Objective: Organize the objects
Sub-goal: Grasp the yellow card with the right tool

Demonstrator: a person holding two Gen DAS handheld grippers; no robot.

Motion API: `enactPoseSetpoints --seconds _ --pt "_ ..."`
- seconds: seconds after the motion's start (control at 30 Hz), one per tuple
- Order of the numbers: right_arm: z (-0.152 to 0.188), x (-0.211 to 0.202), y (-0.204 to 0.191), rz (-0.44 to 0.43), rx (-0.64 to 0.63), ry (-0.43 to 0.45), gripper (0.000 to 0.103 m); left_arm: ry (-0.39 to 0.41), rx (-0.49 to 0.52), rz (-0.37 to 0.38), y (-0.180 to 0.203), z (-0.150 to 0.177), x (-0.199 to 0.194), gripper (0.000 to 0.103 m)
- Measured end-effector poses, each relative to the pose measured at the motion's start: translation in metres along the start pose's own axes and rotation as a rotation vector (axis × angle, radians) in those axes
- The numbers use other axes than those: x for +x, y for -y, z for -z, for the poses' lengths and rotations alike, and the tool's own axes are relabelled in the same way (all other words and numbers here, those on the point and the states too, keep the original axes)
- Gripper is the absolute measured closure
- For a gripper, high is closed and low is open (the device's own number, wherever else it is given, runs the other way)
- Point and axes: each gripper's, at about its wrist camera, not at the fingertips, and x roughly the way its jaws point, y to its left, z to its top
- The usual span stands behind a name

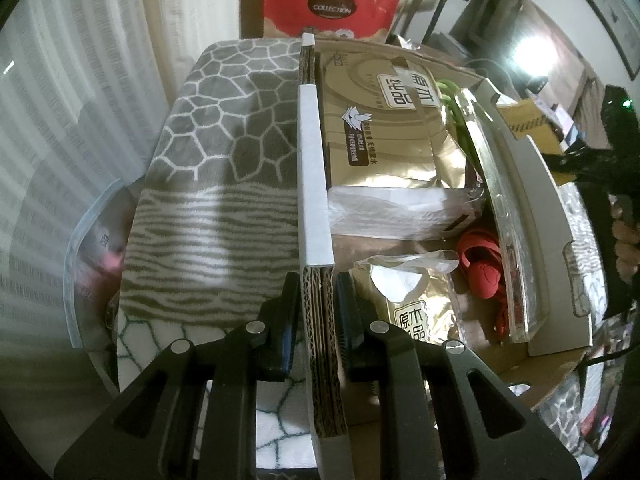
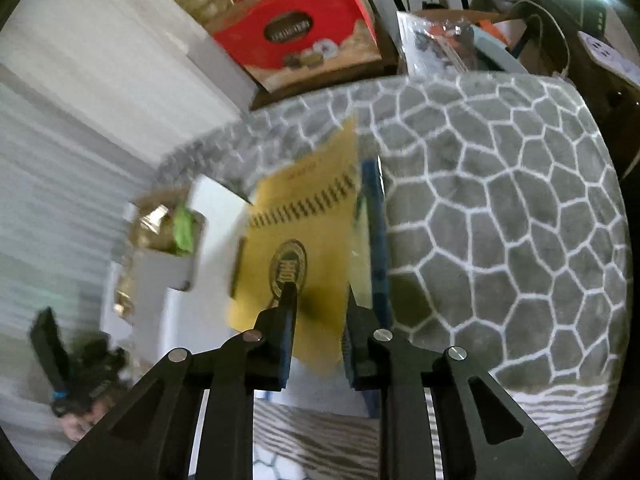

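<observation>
My left gripper (image 1: 318, 284) is shut on the near wall (image 1: 314, 184) of an open cardboard box. Inside the box lie a large gold tissue pack (image 1: 396, 136), a small gold tissue pack (image 1: 412, 304), a red toy (image 1: 480, 264) and a clear plastic case (image 1: 508, 220). My right gripper (image 2: 320, 292) is shut on a yellow packet (image 2: 304, 240) with a dark round logo, held above the grey patterned blanket (image 2: 500, 220). The box (image 2: 160, 264) also shows blurred at the left in the right wrist view.
A grey and white patterned blanket (image 1: 224, 152) covers the surface left of the box. A red gift box (image 1: 332, 4) stands behind it, also in the right wrist view (image 2: 296, 32). A clear bag (image 1: 92, 256) lies at the left. White curtains hang behind.
</observation>
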Motion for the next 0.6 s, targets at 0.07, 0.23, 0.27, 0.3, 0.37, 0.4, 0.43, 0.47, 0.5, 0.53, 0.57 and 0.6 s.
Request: enactPoseSetpoints --seconds 0.07,0.23,0.27,0.3,0.37,0.4,0.43,0.47,0.5,0.53,0.57,0.6 --pt "0.001 0.005 0.002 0.031 0.012 0.006 0.085 0.0 0.0 0.0 0.0 0.0 0.0 0.088" --pt "0.004 -0.008 0.011 0.022 0.064 0.061 0.1 0.0 0.002 -0.001 0.001 0.0 0.001 0.088" --pt "0.003 -0.012 0.013 0.019 0.071 0.069 0.1 0.0 0.002 0.0 0.001 0.0 0.001 0.088" --pt "0.002 -0.015 0.014 0.02 0.077 0.078 0.101 0.0 0.001 -0.001 0.001 0.0 0.001 0.088" --pt "-0.001 -0.025 0.012 0.017 0.08 0.101 0.101 -0.001 0.001 0.002 0.001 0.0 0.001 0.088" --pt "-0.002 -0.03 0.011 0.012 0.083 0.112 0.101 -0.001 0.0 0.003 0.001 0.0 0.001 0.088" --pt "-0.003 -0.034 0.011 0.007 0.085 0.12 0.101 -0.001 0.0 0.004 0.001 0.0 0.001 0.088" --pt "-0.003 -0.041 0.009 0.0 0.084 0.132 0.101 -0.001 0.0 0.005 0.001 0.0 0.001 0.088" --pt "-0.004 -0.047 0.006 -0.008 0.083 0.145 0.101 -0.001 0.0 0.005 0.001 0.0 0.001 0.088" --pt "-0.004 -0.053 0.003 -0.016 0.082 0.156 0.101 -0.001 0.0 0.004 0.001 0.0 0.001 0.088" --pt "-0.005 -0.058 0.0 -0.021 0.081 0.165 0.102 -0.001 0.0 0.004 0.001 0.0 0.001 0.088" --pt "-0.005 -0.064 -0.004 -0.027 0.077 0.174 0.102 -0.001 0.001 0.004 0.001 0.0 0.001 0.088"
